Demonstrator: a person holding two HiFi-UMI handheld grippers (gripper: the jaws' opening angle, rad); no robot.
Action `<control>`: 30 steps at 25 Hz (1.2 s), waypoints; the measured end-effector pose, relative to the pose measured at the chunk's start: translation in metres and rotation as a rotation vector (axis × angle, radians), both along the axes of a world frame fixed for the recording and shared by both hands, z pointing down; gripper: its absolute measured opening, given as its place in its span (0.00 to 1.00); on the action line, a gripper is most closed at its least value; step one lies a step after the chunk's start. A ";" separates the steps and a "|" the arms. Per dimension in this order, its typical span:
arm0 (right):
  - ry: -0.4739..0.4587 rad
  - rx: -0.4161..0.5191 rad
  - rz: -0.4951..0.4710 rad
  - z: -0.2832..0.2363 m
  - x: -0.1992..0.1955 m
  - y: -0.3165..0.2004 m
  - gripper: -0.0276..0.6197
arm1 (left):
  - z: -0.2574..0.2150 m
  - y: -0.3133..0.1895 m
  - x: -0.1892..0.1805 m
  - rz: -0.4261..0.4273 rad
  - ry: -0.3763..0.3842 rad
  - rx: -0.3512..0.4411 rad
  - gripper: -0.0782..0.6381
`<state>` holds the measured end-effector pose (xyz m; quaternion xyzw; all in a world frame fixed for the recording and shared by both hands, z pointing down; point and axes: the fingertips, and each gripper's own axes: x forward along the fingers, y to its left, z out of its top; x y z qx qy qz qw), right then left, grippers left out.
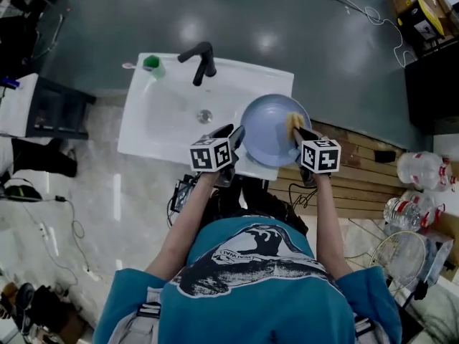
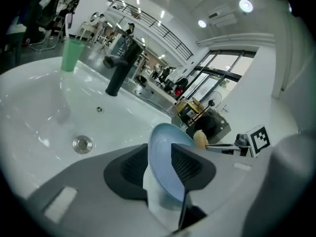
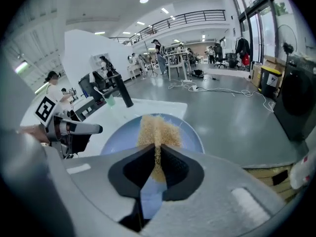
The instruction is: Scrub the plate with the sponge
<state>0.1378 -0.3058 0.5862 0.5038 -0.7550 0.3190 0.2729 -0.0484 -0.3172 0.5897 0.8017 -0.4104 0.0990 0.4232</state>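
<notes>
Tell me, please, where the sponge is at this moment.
In the head view the sponge lies against the right part of the blue plate, clamped in the right gripper, near the white sink's front right corner.

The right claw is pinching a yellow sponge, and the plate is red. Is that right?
Not quite. The plate is light blue, not red, as the right gripper view shows. The right claw does pinch the yellow sponge.
</notes>
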 end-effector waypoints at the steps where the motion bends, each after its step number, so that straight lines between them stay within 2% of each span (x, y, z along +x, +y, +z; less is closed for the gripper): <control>1: -0.022 0.017 0.008 -0.007 -0.005 0.005 0.09 | -0.010 0.001 -0.001 0.021 -0.006 0.033 0.33; 7: -0.115 0.086 0.032 -0.036 -0.040 0.035 0.09 | -0.059 0.021 0.018 0.192 -0.029 0.188 0.31; 12: -0.160 0.103 0.055 -0.047 -0.060 0.060 0.09 | -0.078 0.052 0.038 0.318 -0.012 0.244 0.30; 15: -0.182 0.113 0.064 -0.054 -0.063 0.073 0.09 | -0.086 0.073 0.050 0.367 -0.010 0.269 0.30; 20: -0.188 0.126 0.064 -0.062 -0.062 0.092 0.09 | -0.097 0.102 0.060 0.393 0.032 0.277 0.30; 26: -0.210 0.166 0.045 -0.076 -0.060 0.114 0.09 | -0.104 0.122 0.061 0.371 0.019 0.302 0.29; 30: -0.231 0.196 0.026 -0.083 -0.059 0.148 0.09 | -0.111 0.152 0.061 0.348 -0.008 0.335 0.28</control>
